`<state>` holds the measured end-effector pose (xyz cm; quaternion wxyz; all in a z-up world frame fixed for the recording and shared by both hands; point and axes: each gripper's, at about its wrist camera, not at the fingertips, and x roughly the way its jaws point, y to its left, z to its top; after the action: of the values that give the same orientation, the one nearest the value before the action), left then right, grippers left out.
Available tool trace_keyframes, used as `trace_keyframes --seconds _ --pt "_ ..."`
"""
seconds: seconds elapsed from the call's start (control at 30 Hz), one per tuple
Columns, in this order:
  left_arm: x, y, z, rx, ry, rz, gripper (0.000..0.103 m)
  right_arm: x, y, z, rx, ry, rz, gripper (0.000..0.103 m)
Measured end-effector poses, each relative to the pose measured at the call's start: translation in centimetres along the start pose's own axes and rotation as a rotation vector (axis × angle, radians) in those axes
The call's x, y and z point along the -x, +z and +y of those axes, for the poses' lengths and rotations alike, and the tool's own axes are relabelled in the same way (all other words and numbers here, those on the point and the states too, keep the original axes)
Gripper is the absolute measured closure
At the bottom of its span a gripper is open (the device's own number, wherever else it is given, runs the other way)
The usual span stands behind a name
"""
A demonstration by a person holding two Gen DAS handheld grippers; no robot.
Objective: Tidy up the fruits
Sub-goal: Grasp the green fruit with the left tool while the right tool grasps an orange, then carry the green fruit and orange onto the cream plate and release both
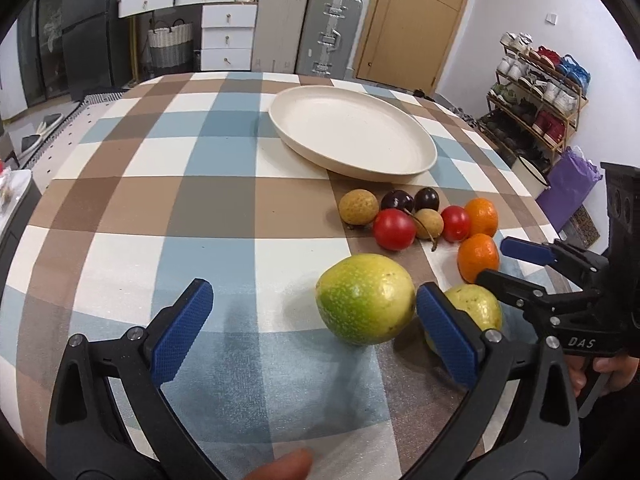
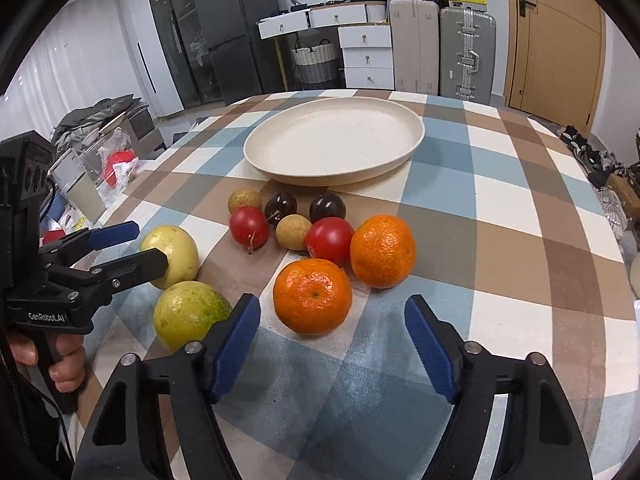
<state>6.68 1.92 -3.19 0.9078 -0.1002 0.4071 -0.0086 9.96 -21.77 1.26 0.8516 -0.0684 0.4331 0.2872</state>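
While both grippers, left (image 1: 312, 332) & right (image 2: 332, 344), gape wide, fruits sit nr plate (image 2: 280, 172).

Past the far edge of the checked tablecloth (image 2: 500, 184) stand white drawers (image 2: 366, 56), with a woven basket (image 2: 314, 58) on the floor to their left and two upright suitcases (image 2: 442, 48) to their right. A wooden door (image 1: 416, 20) closes the far right corner. Tall dark cabinets (image 2: 208, 32) fill the far left. A shoe rack (image 1: 532, 92) lines the white right wall.
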Motion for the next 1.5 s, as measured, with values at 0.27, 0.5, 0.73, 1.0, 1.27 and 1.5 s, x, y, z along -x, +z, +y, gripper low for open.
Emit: trace_keyframes --seconds 0.27,0.5,0.73,1.0,1.27,1.5 --pt "-1.0 0.1 -1.2 -0.029 -0.091 0.05 0.023 -0.6 0.0 0.1 -0.008 0.051 0.017 0.05" --pt "-1.2 -0.4 -1.7 -0.026 -0.179 0.073 0.055 -0.5 -0.3 0.1 -0.007 0.091 0.013 0.061" --pt "-0.9 -0.4 -1.7 -0.025 -0.148 0.055 0.055 0.1 -0.5 0.2 -0.003 0.092 -0.001 0.062" --pt "1.0 0.4 -1.6 -0.047 -0.122 -0.004 0.055 2.1 0.1 0.0 0.007 0.086 -0.049 0.062" --pt "2.1 2.4 -1.7 -0.059 -0.065 -0.07 0.055 4.0 1.5 -0.5 0.007 0.091 -0.108 0.062" --pt "2.3 4.7 -1.8 -0.067 -0.021 -0.111 0.055 4.4 3.3 -1.0 0.007 0.081 -0.134 0.062"
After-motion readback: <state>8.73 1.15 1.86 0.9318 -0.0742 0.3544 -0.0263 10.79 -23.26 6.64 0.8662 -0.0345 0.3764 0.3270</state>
